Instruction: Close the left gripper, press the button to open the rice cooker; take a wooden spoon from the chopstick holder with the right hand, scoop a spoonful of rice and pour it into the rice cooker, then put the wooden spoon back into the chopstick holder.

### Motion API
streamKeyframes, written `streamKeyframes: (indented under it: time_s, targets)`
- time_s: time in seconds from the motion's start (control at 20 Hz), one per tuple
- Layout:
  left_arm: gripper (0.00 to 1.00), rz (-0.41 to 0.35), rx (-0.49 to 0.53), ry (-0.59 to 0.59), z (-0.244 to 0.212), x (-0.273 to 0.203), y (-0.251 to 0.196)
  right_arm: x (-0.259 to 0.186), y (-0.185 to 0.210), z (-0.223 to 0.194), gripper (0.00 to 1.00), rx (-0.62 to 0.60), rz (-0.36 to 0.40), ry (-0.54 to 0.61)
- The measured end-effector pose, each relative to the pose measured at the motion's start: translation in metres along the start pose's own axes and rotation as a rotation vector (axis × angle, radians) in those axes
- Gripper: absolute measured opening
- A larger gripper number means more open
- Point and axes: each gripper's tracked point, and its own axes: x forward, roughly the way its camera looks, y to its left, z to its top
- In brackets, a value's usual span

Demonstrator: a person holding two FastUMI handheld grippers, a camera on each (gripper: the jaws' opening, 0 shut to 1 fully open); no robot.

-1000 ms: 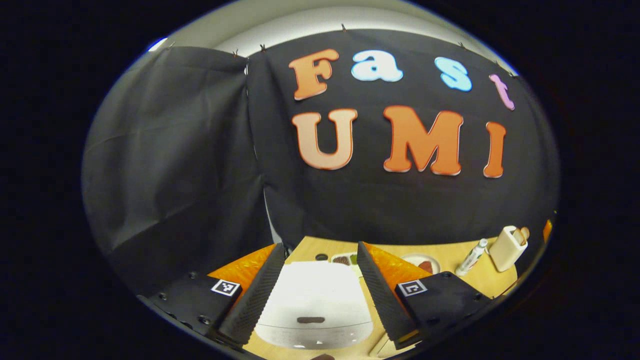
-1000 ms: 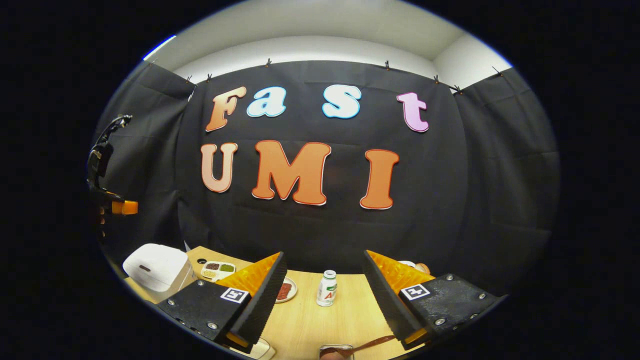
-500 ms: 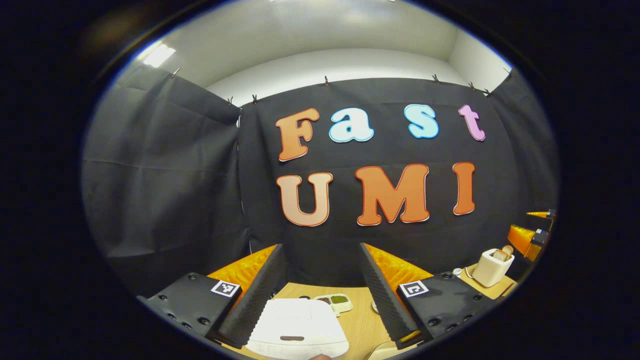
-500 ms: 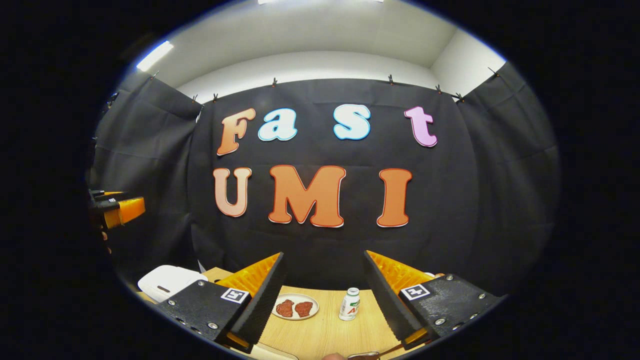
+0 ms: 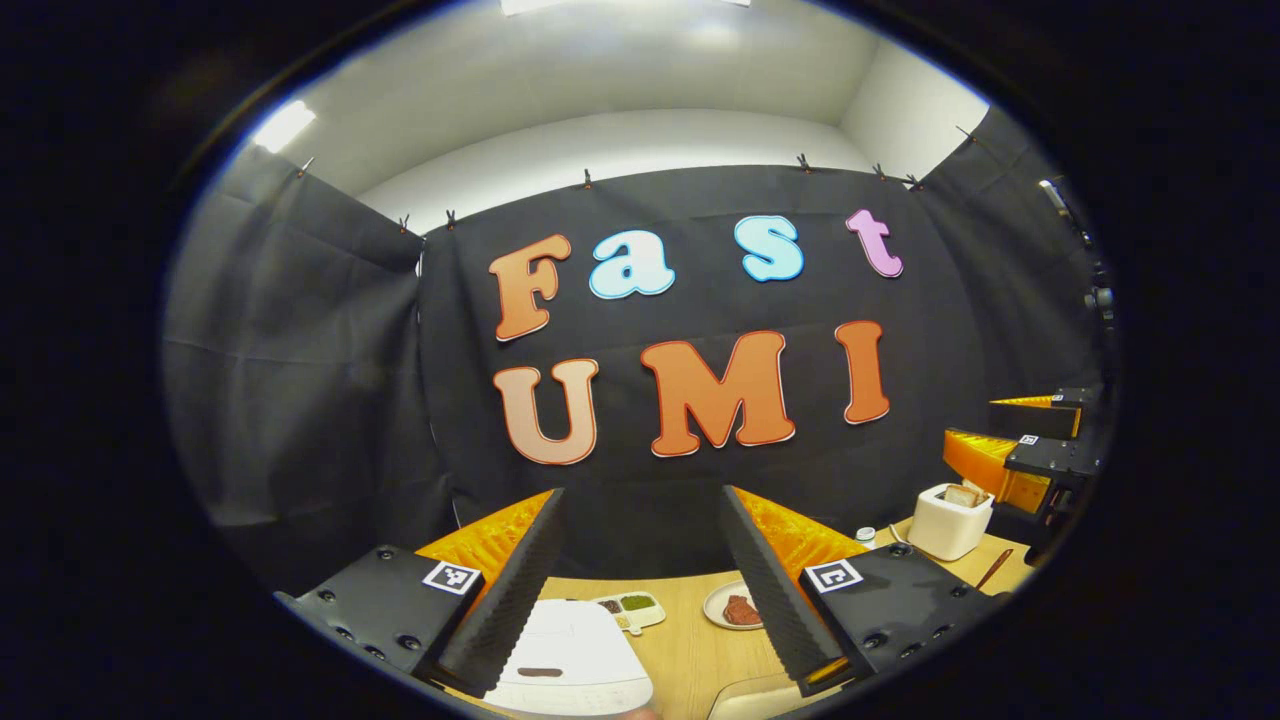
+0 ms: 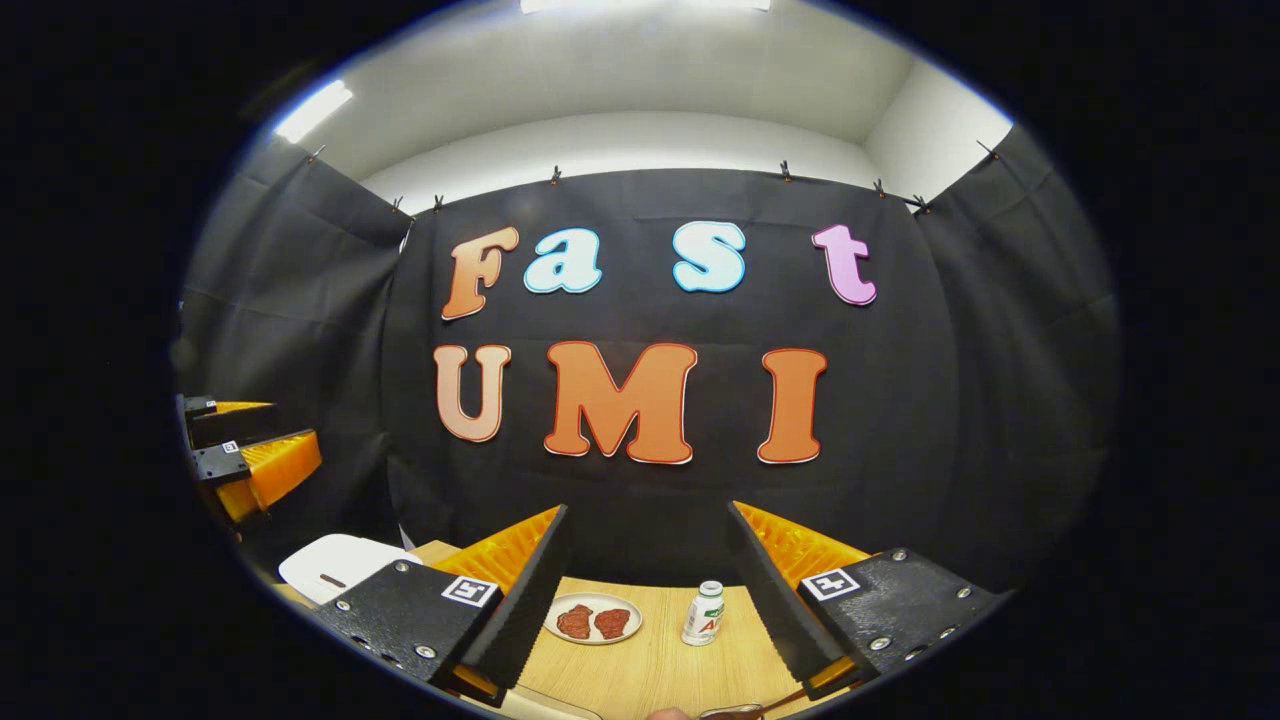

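Note:
The white rice cooker [image 5: 565, 665] sits low in the left gripper view, lid down, with a dark button [image 5: 540, 672] on its front. My left gripper [image 5: 641, 495] hangs open above and behind it, nothing between its fingers. At the right, the white chopstick holder [image 5: 950, 520] holds wooden handles [image 5: 962, 494]. The right gripper [image 5: 1005, 432] floats just above that holder. In the right gripper view my right gripper [image 6: 648, 508] is open and empty, the rice cooker [image 6: 335, 565] lies at lower left, and the left gripper [image 6: 255, 450] hovers open above it.
On the wooden table [image 6: 650, 665] stand a plate of meat [image 6: 594, 620] and a small white bottle [image 6: 705, 613]. A compartment tray [image 5: 627, 607] and the meat plate [image 5: 737, 607] lie behind the cooker. A brown handle [image 6: 775, 698] pokes in at the bottom edge.
Both grippers have lifted and tilted up, so the table and cooker sank lower in each view. The left gripper view swung, bringing the holder and right gripper in. Both stayed open.

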Motion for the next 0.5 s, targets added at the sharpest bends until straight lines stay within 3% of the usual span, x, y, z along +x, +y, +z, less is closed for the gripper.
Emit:
streamKeyframes:
  time_s: [0.05,0.1,0.5]
  targets:
    - [1.00,-0.003,0.002,0.004,-0.0023,-0.0014,-0.0017,0.0000,-0.0007,0.0000,1.00,-0.002,-0.005,-0.001]
    - [1.00,-0.003,0.008,0.008,-0.0034,-0.0017,-0.0035,-0.0008,0.0004,-0.0021,0.95,0.000,-0.008,0.004]
    - [1.00,-0.006,0.014,0.036,-0.0114,-0.0004,-0.0063,0.0000,0.0034,-0.0042,0.95,-0.004,0.003,0.018]
